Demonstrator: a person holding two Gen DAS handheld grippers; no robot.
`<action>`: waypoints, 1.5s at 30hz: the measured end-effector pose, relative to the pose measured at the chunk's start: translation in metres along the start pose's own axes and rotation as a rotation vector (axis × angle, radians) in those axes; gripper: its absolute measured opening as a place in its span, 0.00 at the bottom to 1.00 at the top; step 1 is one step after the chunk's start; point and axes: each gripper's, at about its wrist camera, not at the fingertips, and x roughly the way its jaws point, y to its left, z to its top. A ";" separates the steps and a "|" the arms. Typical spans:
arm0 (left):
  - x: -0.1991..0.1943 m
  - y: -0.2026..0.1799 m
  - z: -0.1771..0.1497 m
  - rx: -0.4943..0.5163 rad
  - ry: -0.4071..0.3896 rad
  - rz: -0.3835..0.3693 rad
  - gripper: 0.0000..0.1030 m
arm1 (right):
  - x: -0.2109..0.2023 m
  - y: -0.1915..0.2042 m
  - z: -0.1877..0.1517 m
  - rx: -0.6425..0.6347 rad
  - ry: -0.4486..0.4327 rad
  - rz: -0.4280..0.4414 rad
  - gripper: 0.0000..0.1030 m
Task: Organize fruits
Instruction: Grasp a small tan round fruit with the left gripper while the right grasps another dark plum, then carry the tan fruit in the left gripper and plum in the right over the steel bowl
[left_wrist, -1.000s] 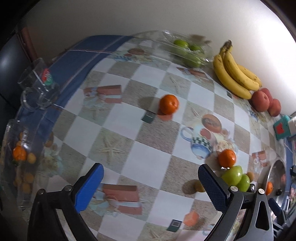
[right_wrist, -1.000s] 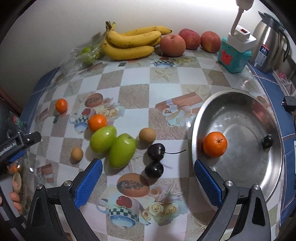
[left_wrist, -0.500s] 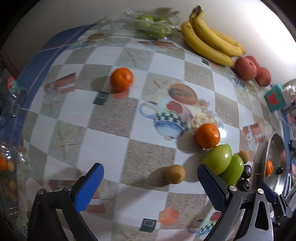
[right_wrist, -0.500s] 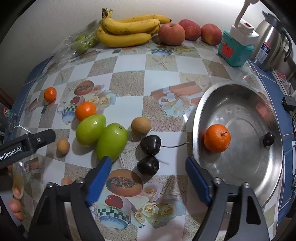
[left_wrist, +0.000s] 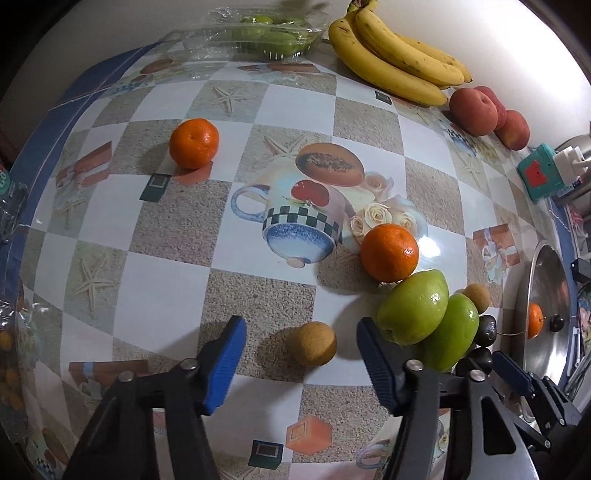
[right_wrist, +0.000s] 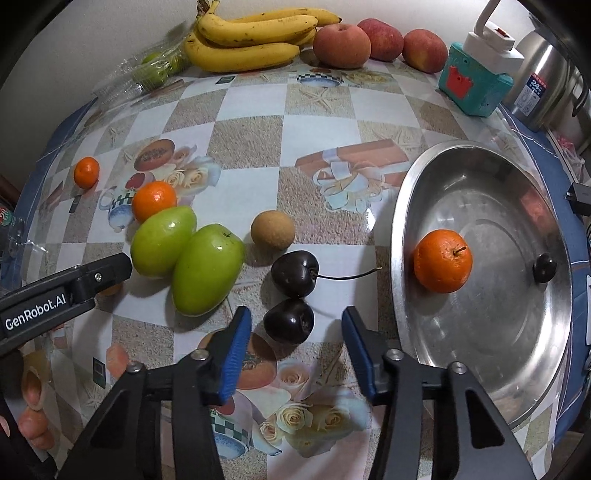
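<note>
Blue jaws of both grippers are being closed, still untouching: left gripper (left_wrist: 297, 345) around a longan (left_wrist: 312, 343), right gripper (right_wrist: 295, 328) around a cherry (right_wrist: 289, 321); each fruit is best centred, bowl (right_wrist: 402, 236) at three o'clock.

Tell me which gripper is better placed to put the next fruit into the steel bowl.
Right. The right gripper brackets the near dark cherry, right beside the steel bowl; its jaws have just been closing. The left gripper brackets the small brown fruit, with the green fruits between it and the bowl.
</note>
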 end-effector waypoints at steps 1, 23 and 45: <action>0.001 0.000 0.001 -0.002 0.002 0.002 0.52 | 0.001 0.000 0.000 0.000 0.002 0.000 0.46; -0.014 0.005 0.001 -0.024 -0.029 -0.020 0.27 | 0.002 0.006 0.001 0.008 -0.002 0.028 0.27; -0.067 -0.002 0.001 -0.017 -0.167 -0.014 0.27 | -0.042 -0.016 0.005 0.065 -0.068 0.062 0.27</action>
